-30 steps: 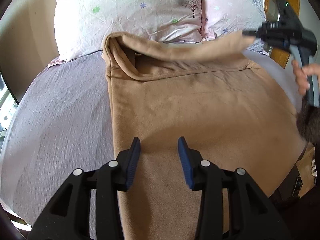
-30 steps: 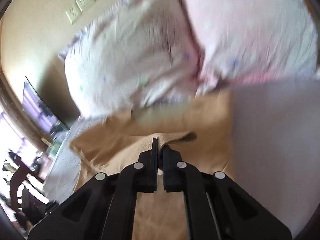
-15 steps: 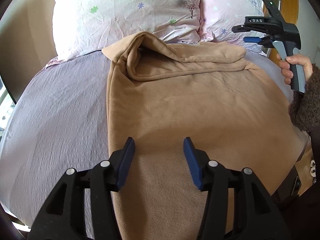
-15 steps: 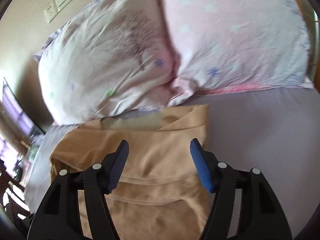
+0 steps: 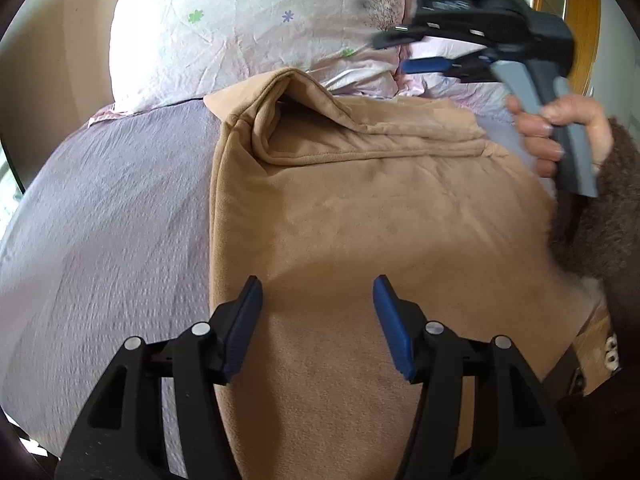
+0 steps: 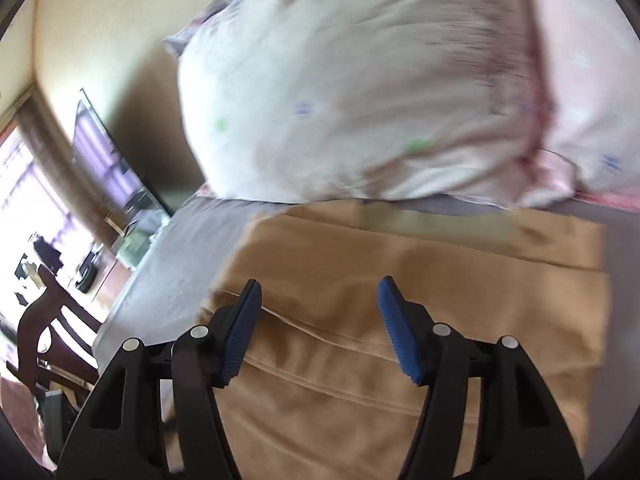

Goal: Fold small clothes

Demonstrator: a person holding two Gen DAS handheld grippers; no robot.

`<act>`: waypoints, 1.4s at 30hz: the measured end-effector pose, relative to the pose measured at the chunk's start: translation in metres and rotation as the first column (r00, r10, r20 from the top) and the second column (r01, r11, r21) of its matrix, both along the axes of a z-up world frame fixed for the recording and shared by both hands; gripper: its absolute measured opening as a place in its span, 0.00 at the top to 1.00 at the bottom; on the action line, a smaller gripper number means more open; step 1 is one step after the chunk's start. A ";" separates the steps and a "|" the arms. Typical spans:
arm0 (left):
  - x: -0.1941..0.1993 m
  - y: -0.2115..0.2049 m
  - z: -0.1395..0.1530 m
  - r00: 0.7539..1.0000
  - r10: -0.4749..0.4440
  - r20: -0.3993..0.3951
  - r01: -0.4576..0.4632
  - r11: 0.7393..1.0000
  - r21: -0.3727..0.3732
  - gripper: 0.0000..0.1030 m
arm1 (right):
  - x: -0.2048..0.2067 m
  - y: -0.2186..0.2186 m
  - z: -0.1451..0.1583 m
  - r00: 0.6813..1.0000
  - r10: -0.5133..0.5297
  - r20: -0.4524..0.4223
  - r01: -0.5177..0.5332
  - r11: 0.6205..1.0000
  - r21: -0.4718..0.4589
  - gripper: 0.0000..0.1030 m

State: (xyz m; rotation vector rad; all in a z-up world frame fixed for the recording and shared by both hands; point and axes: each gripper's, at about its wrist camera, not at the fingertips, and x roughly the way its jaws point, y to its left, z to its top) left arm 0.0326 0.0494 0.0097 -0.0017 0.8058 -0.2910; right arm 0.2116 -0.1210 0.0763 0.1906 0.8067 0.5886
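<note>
From the left wrist view, my left gripper hangs wide apart and empty over the near part of the tan fleece garment, which lies spread on the lilac bed sheet. I judge it waits there so it can come down on the near hem once the far end is settled. At the far end a band of the garment is turned back on itself, with a puffed, raised corner on the left that has not gone flat. Just beyond sit the white floral pillows. My right gripper shows at upper right, fingers apart, nothing in them, above the folded band's right end.

From the right wrist view, blurred, the right gripper is spread wide over the folded band, clear of the cloth as far as I can tell. The fold looks only begun; that lumpy corner probably wants smoothing first.
</note>
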 end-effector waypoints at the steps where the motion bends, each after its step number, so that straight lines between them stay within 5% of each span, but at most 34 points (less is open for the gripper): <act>1: -0.003 0.003 0.002 1.000 0.004 0.004 -0.004 1.000 -0.026 0.44 | 0.006 0.021 0.000 1.000 0.007 0.002 -0.007 1.000 -0.009 0.38; 4: -0.017 0.015 0.013 0.998 0.038 0.046 -0.035 0.998 -0.061 0.44 | 0.021 0.057 -0.014 0.999 0.004 -0.046 -0.006 0.999 -0.043 0.38; 7: -0.035 0.032 0.022 0.993 0.079 0.086 -0.070 0.993 -0.095 0.44 | 0.014 0.112 -0.056 0.976 0.123 -0.178 -0.152 0.975 -0.160 0.40; 9: -0.045 0.044 0.025 0.989 0.104 0.103 -0.091 0.988 -0.122 0.44 | -0.013 0.137 -0.057 0.987 0.158 -0.023 -0.157 0.932 -0.326 0.39; 11: -0.056 0.056 0.026 0.986 0.122 0.111 -0.104 0.982 -0.158 0.44 | -0.026 0.131 -0.049 0.984 0.180 -0.016 -0.175 0.932 -0.318 0.39; 13: -0.066 0.067 0.023 0.988 0.119 0.099 -0.098 0.974 -0.203 0.44 | -0.041 0.104 -0.034 0.983 0.186 -0.009 -0.183 0.955 -0.232 0.39; 17: -0.090 0.094 0.010 0.998 0.050 0.025 -0.038 0.936 -0.349 0.44 | -0.095 0.006 -0.006 0.968 0.249 0.024 -0.249 0.968 -0.013 0.13; 22: -0.116 0.125 -0.009 0.998 -0.029 -0.053 0.001 0.892 -0.452 0.39 | -0.178 -0.120 0.004 0.977 0.215 0.011 -0.215 0.976 0.042 0.12; 27: -0.121 0.126 -0.030 0.988 -0.085 -0.127 0.012 0.871 -0.491 0.36 | -0.278 -0.230 -0.043 0.986 0.065 -0.156 -0.053 0.996 0.077 0.12; 35: -0.093 0.093 -0.055 0.968 -0.176 -0.180 0.057 0.850 -0.524 0.36 | -0.281 -0.264 -0.141 0.939 -0.032 -0.342 0.091 0.983 0.158 0.14; 36: -0.090 0.092 -0.058 0.968 -0.169 -0.186 0.045 0.844 -0.534 0.43 | -0.277 -0.263 -0.147 0.940 -0.019 -0.340 0.085 0.980 0.181 0.24; 37: -0.088 0.091 -0.061 0.967 -0.164 -0.194 0.032 0.836 -0.548 0.61 | -0.273 -0.260 -0.153 0.942 0.002 -0.336 0.072 0.976 0.206 0.35; 39: -0.083 0.092 -0.069 0.961 -0.156 -0.227 -0.009 0.807 -0.590 0.94 | -0.272 -0.253 -0.163 0.942 0.078 -0.326 0.010 0.965 0.263 0.93; 42: -0.090 0.096 -0.066 0.963 -0.155 -0.221 -0.021 0.775 -0.632 0.95 | -0.287 -0.251 -0.146 0.959 0.170 -0.228 -0.086 0.938 0.335 0.94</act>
